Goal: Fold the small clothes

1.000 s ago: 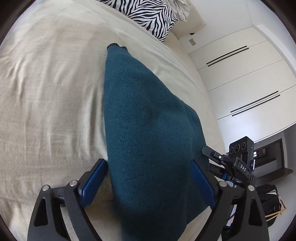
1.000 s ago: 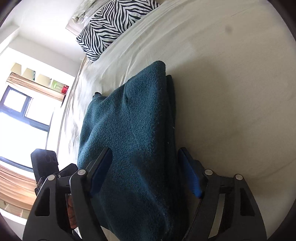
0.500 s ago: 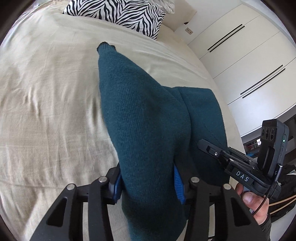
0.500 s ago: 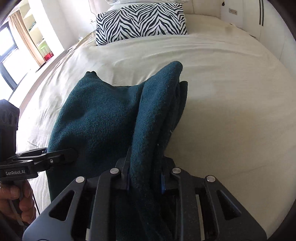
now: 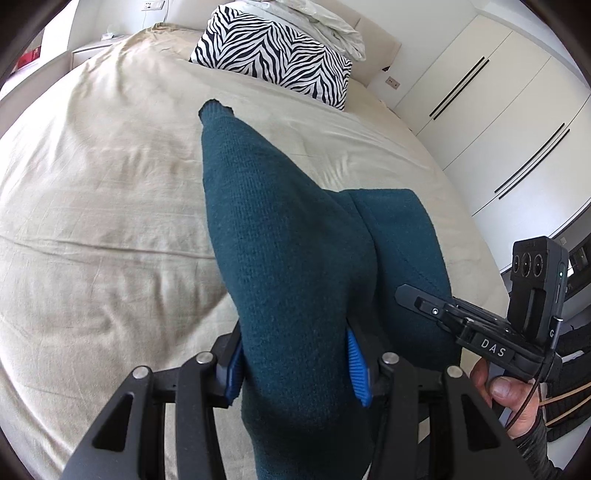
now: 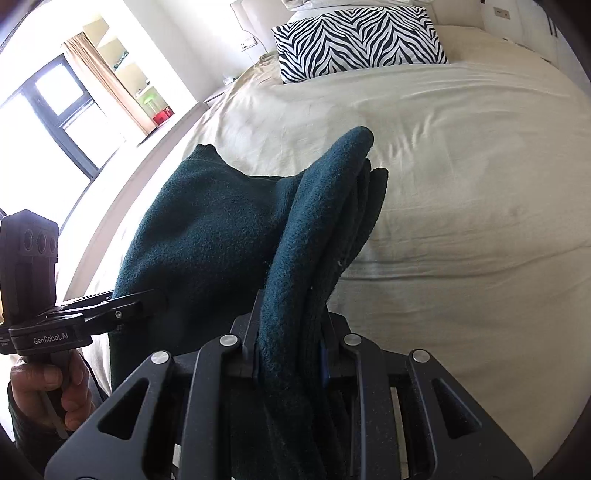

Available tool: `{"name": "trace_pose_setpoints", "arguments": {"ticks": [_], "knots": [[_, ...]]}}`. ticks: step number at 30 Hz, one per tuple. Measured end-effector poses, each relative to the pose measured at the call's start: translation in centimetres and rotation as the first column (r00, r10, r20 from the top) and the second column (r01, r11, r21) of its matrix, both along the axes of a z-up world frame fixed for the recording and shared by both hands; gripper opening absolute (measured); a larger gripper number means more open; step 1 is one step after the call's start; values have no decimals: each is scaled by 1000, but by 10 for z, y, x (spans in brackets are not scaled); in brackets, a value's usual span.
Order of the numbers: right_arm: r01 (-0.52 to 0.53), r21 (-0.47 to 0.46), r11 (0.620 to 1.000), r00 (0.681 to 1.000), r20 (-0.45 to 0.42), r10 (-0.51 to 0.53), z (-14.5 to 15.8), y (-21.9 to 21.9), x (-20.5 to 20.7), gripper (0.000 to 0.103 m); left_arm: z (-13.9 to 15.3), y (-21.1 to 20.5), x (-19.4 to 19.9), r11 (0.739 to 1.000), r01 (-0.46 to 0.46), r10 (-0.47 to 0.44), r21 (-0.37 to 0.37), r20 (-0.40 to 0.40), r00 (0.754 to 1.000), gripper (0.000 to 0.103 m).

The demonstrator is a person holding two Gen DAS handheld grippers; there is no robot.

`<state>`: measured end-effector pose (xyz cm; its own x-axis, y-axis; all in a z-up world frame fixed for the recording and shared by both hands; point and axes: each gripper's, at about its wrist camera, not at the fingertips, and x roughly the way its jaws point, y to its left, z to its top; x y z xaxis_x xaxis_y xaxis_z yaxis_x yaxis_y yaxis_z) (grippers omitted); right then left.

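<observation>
Cream-coloured bedding [image 5: 110, 206] covers a wide bed that fills most of both fisheye views, lightly wrinkled. At the top of each frame a zebra-striped pillow [image 5: 273, 55] lies at the head of the bed, with a crumpled white pillow [image 5: 325, 26] just behind it. White wardrobe doors [image 5: 498, 110] with thin dark handles occupy the upper right of the left wrist view; a bright window [image 6: 55, 110] with a tan curtain occupies the upper left of the right wrist view.

A dark teal knitted garment [image 5: 288, 258] stretches from the lower centre of each frame up toward the middle of the bed. Its near edge is raised off the bedding while its far end rests on the sheet.

At the bottom centre of the left wrist view, the left gripper [image 5: 295, 373] is closed onto a thick bunch of the teal fabric, its blue pads [image 5: 356, 369] pressing in from both sides. At the bottom centre of the right wrist view, the right gripper [image 6: 291, 354] is clamped narrowly on several stacked folds of the same garment.

Each view also shows the other gripper at its lower edge, held by a bare hand [image 6: 44, 391] and touching the cloth.
</observation>
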<state>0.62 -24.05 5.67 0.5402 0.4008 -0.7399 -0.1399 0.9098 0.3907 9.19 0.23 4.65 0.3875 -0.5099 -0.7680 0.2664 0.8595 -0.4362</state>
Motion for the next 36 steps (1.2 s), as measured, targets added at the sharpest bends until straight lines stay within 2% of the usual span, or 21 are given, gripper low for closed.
{"name": "trace_pose_setpoints", "arguments": {"ticks": [3,6,9,10,12,15,18,21,24,26,28,29,30,31,32,33,35,36], "knots": [[-7,39,999,1000,-21,7,-23,12,-8,20,-22,17,0,1000,-22,22,3,-24,999,50],[43,87,995,996,-82,-36,-53,3,-5,21,-55,26,5,999,-38,40,24,-79,996,55],[97,182,979,988,-137,-72,-79,-19,-11,27,-73,33,6,997,-59,55,-44,-94,994,66],[111,195,974,986,-142,-84,-86,-25,-19,37,-76,35,4,996,-64,58,-54,-96,994,69],[114,197,974,988,-124,-91,-92,-28,-19,41,-79,37,-4,996,-66,61,-59,-83,995,71],[97,188,977,992,-93,-81,-96,-26,-21,43,-82,36,-8,995,-71,67,-64,-72,995,72],[102,229,968,993,-87,-84,-100,-32,-21,43,-83,42,-18,993,-83,78,-84,-65,995,73],[140,236,962,989,-83,-124,-96,-39,-22,47,-82,51,-34,989,-102,97,-106,-48,994,73],[209,140,968,978,-17,-208,-75,-46,-37,54,-72,55,-48,988,-127,128,-87,7,992,74],[246,67,967,967,55,-250,-54,-48,-52,54,-57,54,-62,987,-158,160,-30,97,982,83],[284,4,959,946,161,-280,-28,-45,-69,56,-34,52,-82,975,-215,197,52,239,951,89],[308,-29,951,928,227,-294,-12,-44,-78,58,-20,51,-93,967,-243,208,75,320,925,95],[335,-55,940,905,296,-306,3,-42,-88,67,-5,50,-104,960,-267,214,81,402,890,99],[369,-74,926,872,373,-318,19,-41,-99,79,11,49,-118,954,-290,217,80,484,847,103],[409,-85,908,828,454,-331,36,-40,-111,86,26,47,-130,946,-315,217,83,562,799,103],[449,-84,890,776,531,-341,51,-38,-124,100,43,45,-140,938,-336,209,89,628,749,103],[510,-62,858,653,677,-339,80,-35,-145,103,71,41,-160,920,-381,191,93,741,643,103],[533,-73,843,609,724,-323,90,-31,-154,103,84,38,-171,902,-421,189,97,787,588,103]]}}
